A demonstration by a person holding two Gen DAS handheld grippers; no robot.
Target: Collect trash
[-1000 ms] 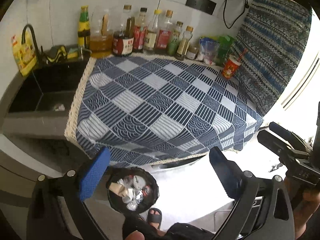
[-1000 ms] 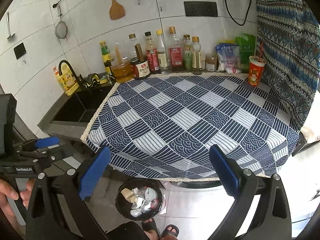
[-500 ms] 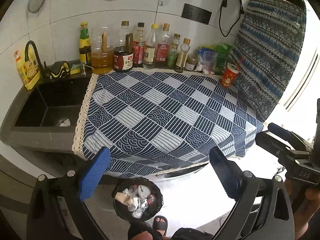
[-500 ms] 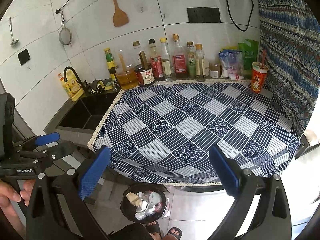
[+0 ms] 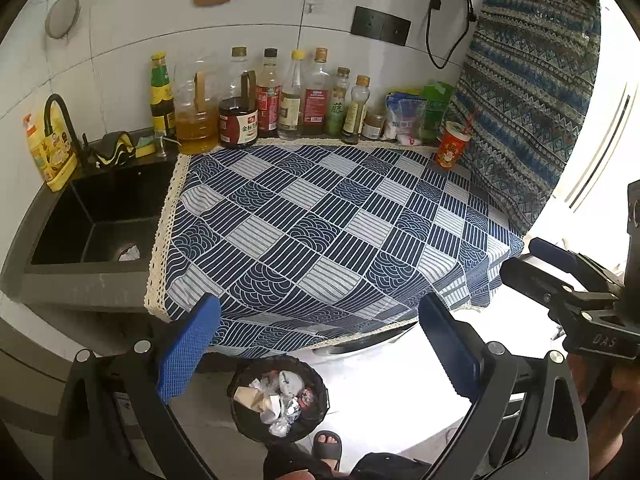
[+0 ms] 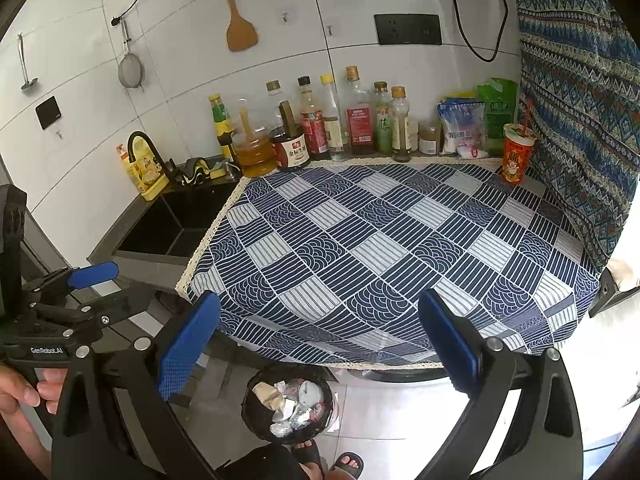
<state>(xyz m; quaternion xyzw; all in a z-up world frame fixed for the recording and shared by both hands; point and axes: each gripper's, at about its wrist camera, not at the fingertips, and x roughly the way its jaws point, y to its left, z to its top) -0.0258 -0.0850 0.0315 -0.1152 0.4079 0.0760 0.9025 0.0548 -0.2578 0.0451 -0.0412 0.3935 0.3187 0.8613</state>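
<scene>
The checked cloth (image 5: 320, 232) lay bare as both grippers — left gripper (image 5: 316, 344) and right gripper (image 6: 316, 344), jaws wide, empty — had drawn back above the filled bin (image 5: 280, 400); collection looked finished.

Black-framed left tongs (image 5: 318, 354) and right tongs (image 6: 318, 354) are fitted with blue textured pads (image 5: 188, 346) and silver screws (image 5: 142, 346). Dark open-toed sandals (image 5: 327, 443) are worn.

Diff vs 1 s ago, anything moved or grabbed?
Both grippers, left and right, pulled up and back from the counter, so more wall shows. Both stayed open and empty. Trash bin, red cup and tablecloth unchanged.
</scene>
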